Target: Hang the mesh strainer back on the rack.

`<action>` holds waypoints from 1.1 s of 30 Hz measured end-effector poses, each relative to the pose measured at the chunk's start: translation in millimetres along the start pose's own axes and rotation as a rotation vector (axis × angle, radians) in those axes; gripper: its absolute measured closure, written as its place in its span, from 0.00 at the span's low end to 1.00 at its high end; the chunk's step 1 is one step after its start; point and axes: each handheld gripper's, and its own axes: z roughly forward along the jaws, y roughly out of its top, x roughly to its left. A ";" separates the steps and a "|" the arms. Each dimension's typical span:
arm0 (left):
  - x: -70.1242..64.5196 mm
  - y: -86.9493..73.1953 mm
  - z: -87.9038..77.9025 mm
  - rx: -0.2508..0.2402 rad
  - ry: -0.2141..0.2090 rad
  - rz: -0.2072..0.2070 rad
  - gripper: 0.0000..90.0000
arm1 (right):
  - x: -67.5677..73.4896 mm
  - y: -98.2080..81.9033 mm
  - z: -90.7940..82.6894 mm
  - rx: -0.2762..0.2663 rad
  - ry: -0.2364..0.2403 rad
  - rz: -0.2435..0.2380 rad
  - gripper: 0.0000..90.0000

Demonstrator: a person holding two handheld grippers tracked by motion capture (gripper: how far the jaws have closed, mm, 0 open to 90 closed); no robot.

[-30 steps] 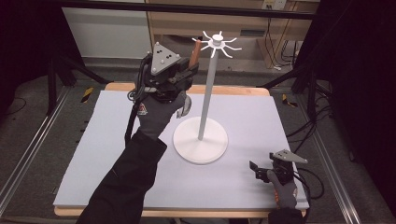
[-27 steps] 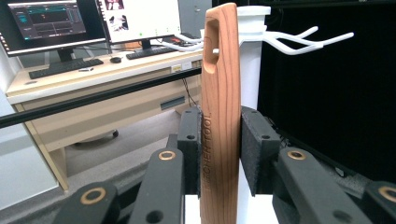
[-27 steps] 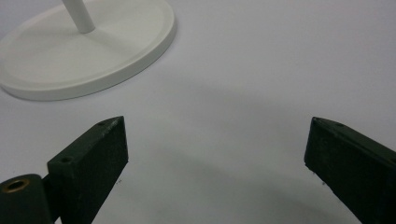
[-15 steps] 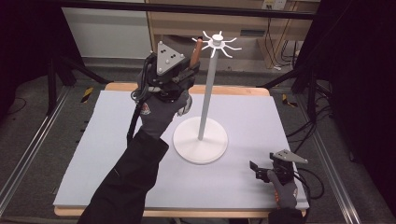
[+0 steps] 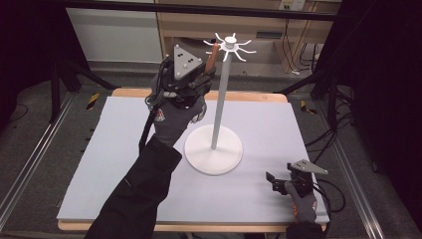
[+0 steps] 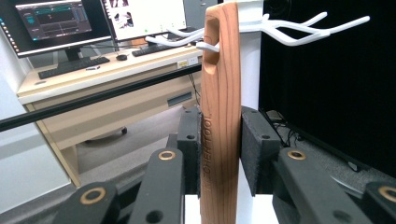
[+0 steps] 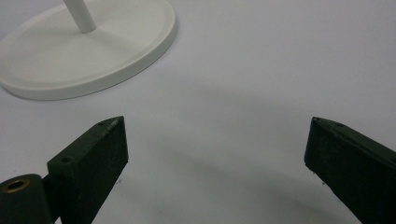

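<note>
Two grippers are in my hands, and little separates this moment from a second ago: my left gripper (image 5: 195, 82) has crept slightly to the right, bringing the wooden utensil handle (image 6: 221, 116) closer to the hooks, while my right gripper (image 5: 279, 183) has not stirred from the near right corner of the table.

Nearest to me, that right gripper rests low over the table (image 5: 109, 149), its two black jaws spread wide with nothing between them but the smooth, pale lavender surface. Just beyond them is the edge of the stand's base (image 7: 84, 60), a flat, round white disc with a rounded rim.

Farther up and to the left, my gloved left hand (image 5: 175, 117) holds its gripper raised beside the stand's thin white pole (image 5: 220, 99). Its foam-padded jaws are clamped on the handle, which stands upright between them. It is a flat slat of reddish, straight-grained wood with lettering stamped along its face and a long slot cut through near its rounded top.

At the far end, the stand's crown of hooks (image 5: 230, 46) spreads out in thin, curved white prongs. One prong (image 6: 205, 45) reaches into the slot in the handle. Behind are a pale wooden desk (image 6: 116, 84) and monitors (image 6: 53, 21).
</note>
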 end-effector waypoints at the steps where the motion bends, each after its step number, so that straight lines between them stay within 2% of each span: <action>1: -0.1 -0.3 0.2 -0.004 0.001 -0.002 0.78 | -0.2 0.0 -0.1 -0.001 -0.002 0.000 0.07; 8: 1.7 -3.7 1.6 -0.004 -0.006 0.008 0.78 | 0.0 0.1 0.0 0.001 0.002 0.002 0.07; 14: 4.2 -8.0 3.9 0.005 -0.009 -0.002 0.77 | 0.0 0.0 0.2 -0.001 -0.001 -0.001 0.07; 20: 10.2 -12.5 3.2 -0.007 -0.020 -0.003 0.72 | -0.2 0.0 0.4 -0.001 0.002 -0.002 0.07; 24: 13.4 -15.8 0.6 -0.034 -0.031 0.008 0.62 | -0.1 -0.1 0.5 0.001 0.002 -0.003 0.07; 27: 17.4 -19.6 -2.7 -0.057 -0.062 -0.010 0.53 | -0.7 0.0 0.2 0.002 -0.003 -0.006 0.07; 29: 20.5 -20.8 -5.8 -0.064 -0.071 -0.015 0.51 | -0.9 0.0 -0.1 0.004 -0.006 -0.008 0.07; 33: 26.7 -24.4 -14.0 -0.057 -0.063 -0.011 0.49 | -0.9 0.1 -0.1 0.002 -0.007 -0.008 0.07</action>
